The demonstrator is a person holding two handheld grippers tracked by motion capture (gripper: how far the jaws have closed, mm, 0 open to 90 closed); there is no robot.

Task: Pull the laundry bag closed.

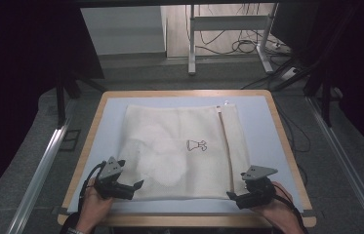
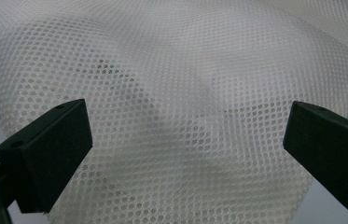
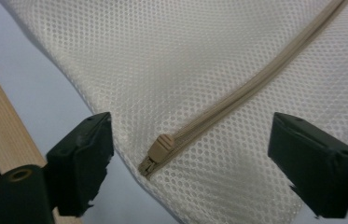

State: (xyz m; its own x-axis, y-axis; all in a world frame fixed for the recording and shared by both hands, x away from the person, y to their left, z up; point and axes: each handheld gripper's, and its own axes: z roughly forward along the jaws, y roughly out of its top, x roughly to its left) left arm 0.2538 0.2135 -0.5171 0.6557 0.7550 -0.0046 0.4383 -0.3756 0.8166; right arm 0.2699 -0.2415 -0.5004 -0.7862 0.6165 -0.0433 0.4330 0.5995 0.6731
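Near the 6 o'clock edge, right gripper (image 3: 190, 158) open around zipper pull (image 3: 158, 150) to unzip, left gripper (image 2: 185, 149) open above mesh bag (image 1: 179, 146) to steady.

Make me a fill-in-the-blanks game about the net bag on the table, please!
1. The mesh bag lies flat on the ______.
2. The right gripper has its jaws on either side of the zip ______.
3. The little drawing printed on the bag shows a ______.
4. The left gripper has its jaws ______ over the mesh.

Missing words: table; pull; dress; open
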